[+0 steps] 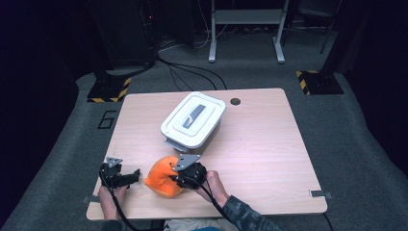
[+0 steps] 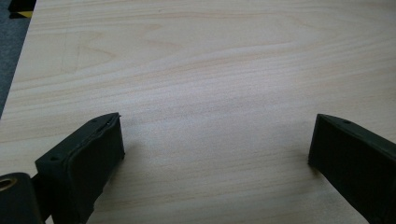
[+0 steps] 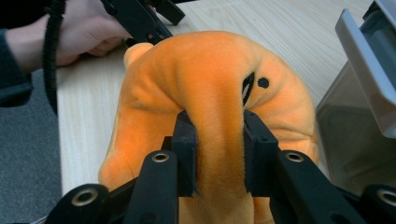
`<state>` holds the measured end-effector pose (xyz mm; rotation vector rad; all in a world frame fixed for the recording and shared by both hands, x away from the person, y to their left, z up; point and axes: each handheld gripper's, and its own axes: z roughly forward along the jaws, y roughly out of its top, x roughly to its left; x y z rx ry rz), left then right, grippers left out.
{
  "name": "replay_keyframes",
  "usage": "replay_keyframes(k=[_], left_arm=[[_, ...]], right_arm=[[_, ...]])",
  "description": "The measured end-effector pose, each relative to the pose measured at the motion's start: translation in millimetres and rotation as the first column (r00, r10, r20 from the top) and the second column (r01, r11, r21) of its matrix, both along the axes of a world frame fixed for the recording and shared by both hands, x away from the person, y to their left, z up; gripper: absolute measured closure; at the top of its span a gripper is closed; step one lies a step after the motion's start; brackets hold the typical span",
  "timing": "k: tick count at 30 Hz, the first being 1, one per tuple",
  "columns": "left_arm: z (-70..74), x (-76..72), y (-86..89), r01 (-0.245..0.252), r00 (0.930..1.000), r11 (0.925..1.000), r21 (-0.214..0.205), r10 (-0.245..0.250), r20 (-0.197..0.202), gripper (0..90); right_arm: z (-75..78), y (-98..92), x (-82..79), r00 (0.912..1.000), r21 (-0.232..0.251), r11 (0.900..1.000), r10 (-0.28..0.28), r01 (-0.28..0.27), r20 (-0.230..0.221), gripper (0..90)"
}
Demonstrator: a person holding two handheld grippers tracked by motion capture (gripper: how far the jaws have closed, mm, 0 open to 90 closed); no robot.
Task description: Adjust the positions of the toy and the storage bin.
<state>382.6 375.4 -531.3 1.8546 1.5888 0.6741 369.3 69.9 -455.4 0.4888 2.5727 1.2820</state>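
Left gripper [image 1: 136, 173] lies low on the table [image 1: 269, 144], jaws spread wide, nothing between them, pointing right at the orange plush toy [image 1: 162, 177] just beside it. Right gripper [image 3: 219, 154] is clamped on a fold of the toy, hand angled in from the right; white lidded bin [image 1: 192, 120] sits just beyond.

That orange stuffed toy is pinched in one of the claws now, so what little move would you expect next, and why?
Probably a small lift. The right gripper is shut on a fold of the orange plush toy, which still sits on the table. The white box just behind it has its lid on, and the left gripper is open with nothing between its jaws, perhaps free to deal with that lid.
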Motion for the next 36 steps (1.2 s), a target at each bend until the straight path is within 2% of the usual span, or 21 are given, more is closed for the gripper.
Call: replay_keyframes(k=[6, 17, 28, 36], left_arm=[[-0.1, 0.1, 0.0, 0.001, 1.0000, 1.0000, 0.002, -0.001, 0.004, 2.8], [0.0, 0.0, -0.1, 0.000, 1.0000, 1.0000, 0.000, 0.000, 0.001, 2.8], [-0.1, 0.1, 0.0, 0.000, 1.0000, 1.0000, 0.001, 0.000, 0.003, 2.8], [-0.1, 0.1, 0.0, 0.001, 1.0000, 1.0000, 0.002, -0.001, 0.004, 2.8]], right_arm=[[5.9, -10.6, -8.7, 1.0000, 0.003, 1.0000, 0.008, -0.008, 0.000, 70.1], [6.0, -29.0, -21.4, 1.0000, -0.011, 0.9999, 0.006, -0.006, -0.007, 69.6], [3.9, -54.3, -27.3, 0.9992, -0.015, 0.9991, -0.040, 0.040, -0.003, 69.3], [6.8, -80.5, -27.0, 0.9951, -0.020, 0.9950, -0.098, 0.098, 0.017, 69.1]])
